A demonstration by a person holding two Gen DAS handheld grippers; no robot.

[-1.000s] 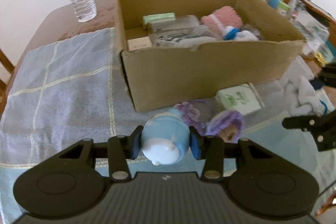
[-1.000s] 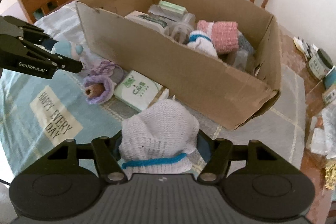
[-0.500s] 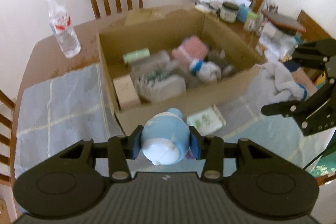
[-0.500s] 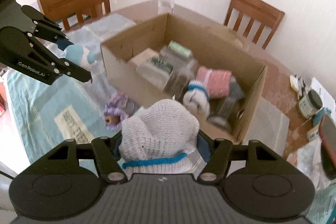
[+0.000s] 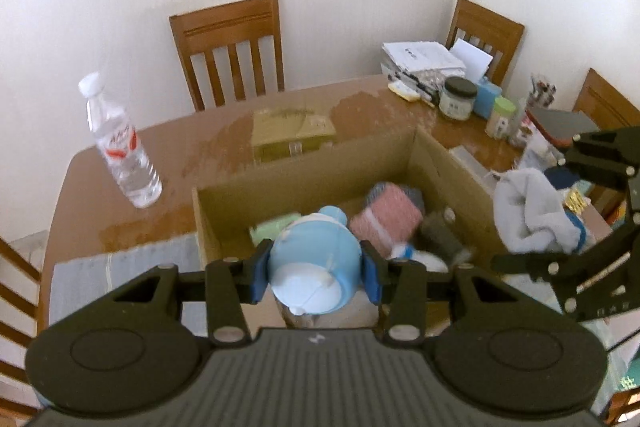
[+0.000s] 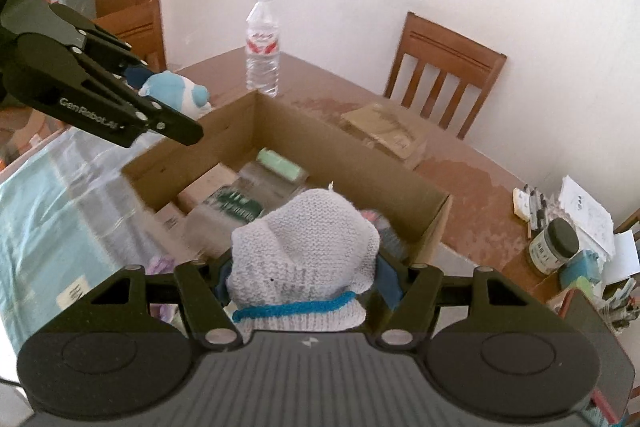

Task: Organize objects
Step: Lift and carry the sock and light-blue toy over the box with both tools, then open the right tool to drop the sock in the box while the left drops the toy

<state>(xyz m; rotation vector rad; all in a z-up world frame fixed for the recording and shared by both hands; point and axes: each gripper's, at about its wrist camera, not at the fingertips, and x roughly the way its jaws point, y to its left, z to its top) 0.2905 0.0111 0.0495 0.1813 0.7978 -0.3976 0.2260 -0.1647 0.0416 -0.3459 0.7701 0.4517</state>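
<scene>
Left tool [image 5: 314, 277] clamps blue plush [image 5: 314, 267], long axis pointing away; right tool [image 6: 306, 279] opening, knit sock [image 6: 304, 259] between pads.

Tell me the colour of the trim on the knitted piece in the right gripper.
Blue trim on a white knitted piece; clearest in the right wrist view.

The lower part of the blue plush toy [image 5: 314, 263] is hidden behind the left gripper [image 5: 314, 277] body. The cardboard box [image 5: 304, 173] contents ahead of that gripper are blurred; only a pink knitted item [image 5: 386, 223] and a green pack [image 5: 276, 229] can be made out. The near box wall is covered by the gripper. In the right wrist view, the white knitted item [image 6: 306, 247] conceals the box interior directly ahead of the right gripper [image 6: 306, 279]. Jar [image 6: 554, 247] label text is too small to be read. The worktop [image 5: 80, 195] is cut off at the left edge.
</scene>
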